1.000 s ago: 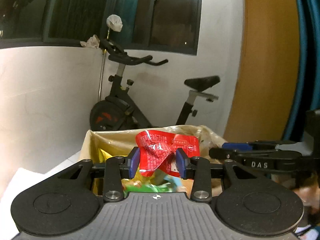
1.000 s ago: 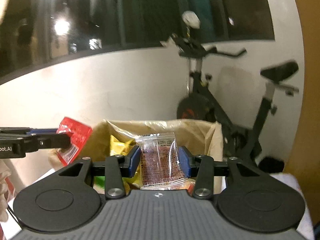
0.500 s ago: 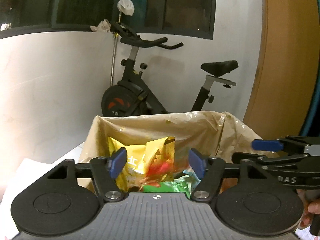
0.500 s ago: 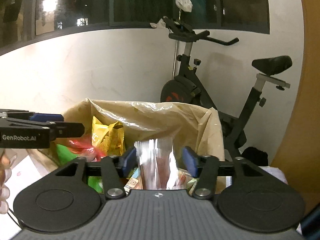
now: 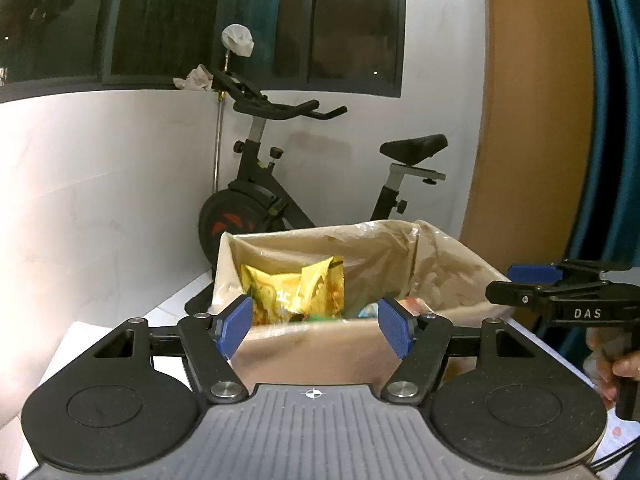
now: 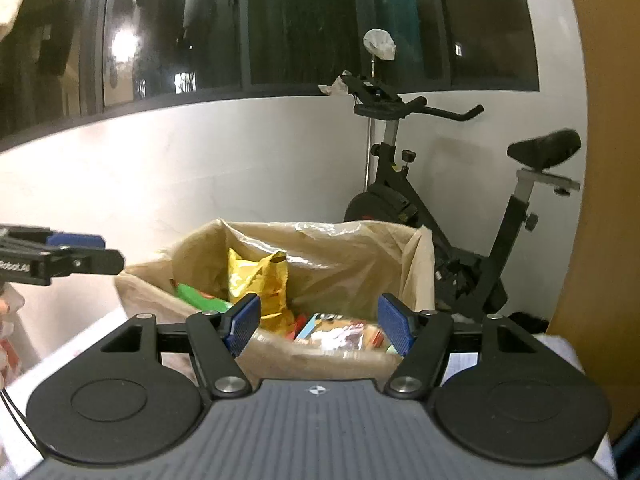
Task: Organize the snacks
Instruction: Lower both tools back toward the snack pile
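Since red crinkled packet and clear-wrapped snack no longer sit between blue pads, left gripper (image 5: 316, 322) and right gripper (image 6: 320, 322) both gape, holding nothing. Snacks now lie inside plastic-lined cardboard box (image 6: 416, 256) beside yellow foil bag (image 6: 260, 280). Both drops judged complete.

The right gripper (image 5: 560, 292) is showing "DAS" in white letters on its side; the left gripper (image 6: 60, 258) is showing "RobotAI", partly cut off.
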`<state>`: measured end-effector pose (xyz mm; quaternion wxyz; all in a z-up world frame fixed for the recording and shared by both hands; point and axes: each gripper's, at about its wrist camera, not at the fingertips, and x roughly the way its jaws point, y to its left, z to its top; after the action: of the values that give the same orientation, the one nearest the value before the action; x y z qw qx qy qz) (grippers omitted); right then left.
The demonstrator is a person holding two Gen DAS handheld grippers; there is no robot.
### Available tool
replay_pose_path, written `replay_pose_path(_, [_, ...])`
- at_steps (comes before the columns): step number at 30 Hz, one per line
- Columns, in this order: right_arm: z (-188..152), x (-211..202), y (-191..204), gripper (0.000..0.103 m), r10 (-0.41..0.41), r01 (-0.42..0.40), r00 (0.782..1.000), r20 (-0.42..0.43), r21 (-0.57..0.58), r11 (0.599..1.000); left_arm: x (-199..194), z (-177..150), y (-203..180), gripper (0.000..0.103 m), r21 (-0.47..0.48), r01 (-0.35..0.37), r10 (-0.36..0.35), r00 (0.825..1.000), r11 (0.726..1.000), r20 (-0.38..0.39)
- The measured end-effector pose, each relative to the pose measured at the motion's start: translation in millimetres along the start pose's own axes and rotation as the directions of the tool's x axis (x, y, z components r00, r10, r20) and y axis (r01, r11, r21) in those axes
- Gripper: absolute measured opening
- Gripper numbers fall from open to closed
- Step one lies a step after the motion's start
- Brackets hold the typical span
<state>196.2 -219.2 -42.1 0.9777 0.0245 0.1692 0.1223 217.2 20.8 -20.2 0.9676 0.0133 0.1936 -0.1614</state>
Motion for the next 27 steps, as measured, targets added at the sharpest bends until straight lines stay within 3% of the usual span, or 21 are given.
replay_pose_path(7, [-29,-25,7,0.068,0.009,-0.009,1.0,-0.006,-0.01,1.0,-20,-34,9,0.072,-0.048,-0.017,0.016,0.999,0.999,-0.033])
replay_pose_path(15, [-100,-19,16,0.068,0.014,-0.02,0.987,-0.162,-0.034,0.999,-26,-91,16,0.071,-0.108,-0.051,0.037,0.99,0.993,-0.134])
replay_pose_path(21, [-148,-8,28,0.068,0.062,-0.08,0.947,-0.316,-0.044,0.996,-22,-124,20,0.071,-0.156,-0.082,0.048,0.976,0.984,-0.213])
replay_pose_path(27, [-173,-6,46,0.068,0.141,-0.162,0.892,-0.43,-0.013,0.987,-25,-143,19,0.071,-0.199,-0.093,0.045,0.971,0.976,-0.233])
